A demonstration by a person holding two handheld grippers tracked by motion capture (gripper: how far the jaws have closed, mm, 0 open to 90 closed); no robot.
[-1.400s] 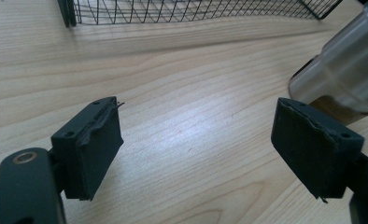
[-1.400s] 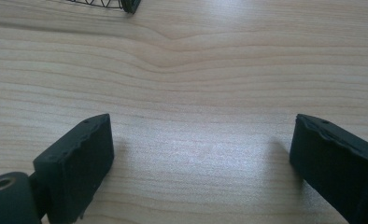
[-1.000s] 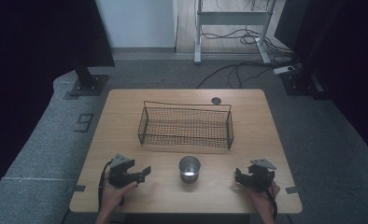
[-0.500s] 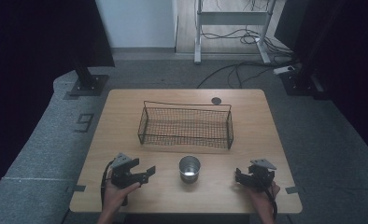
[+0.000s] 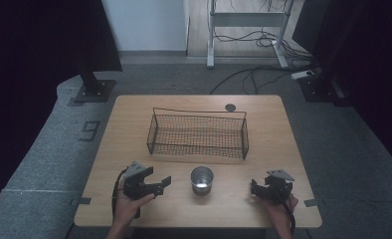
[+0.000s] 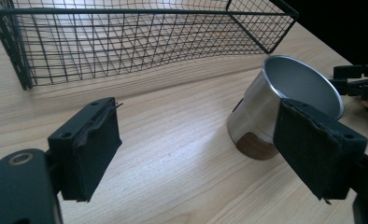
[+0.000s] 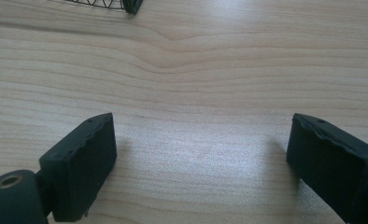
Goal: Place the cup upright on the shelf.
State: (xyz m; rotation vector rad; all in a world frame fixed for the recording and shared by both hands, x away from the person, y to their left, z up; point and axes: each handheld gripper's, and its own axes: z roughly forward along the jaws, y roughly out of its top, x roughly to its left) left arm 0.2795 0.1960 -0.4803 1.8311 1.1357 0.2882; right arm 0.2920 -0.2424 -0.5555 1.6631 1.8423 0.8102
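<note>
— What's the setting?
— A pale wooden table [image 5: 278, 134] on grey carpet [image 5: 49, 164], cables [image 5: 253, 74] behind. A metal cup [image 5: 202, 179] stands just before a wire basket [image 5: 198, 133].
— The grippers?
— Left gripper [image 5: 165, 181], jaws apart, near the cup. Right gripper [image 7: 198, 161], spread wide over bare wood grain.

Light wooden table [image 5: 134, 124] is sitting mid-frame in the high view, on grey floor. Black wire basket [image 5: 198, 133] is resting on it at centre, toward the upper half of the tabletop. Metal cup [image 5: 202, 180] is standing upright below the basket, near the lower edge. Small dark round disc [image 5: 230, 107] is lying by the upper edge, just above the basket's right end.
</note>
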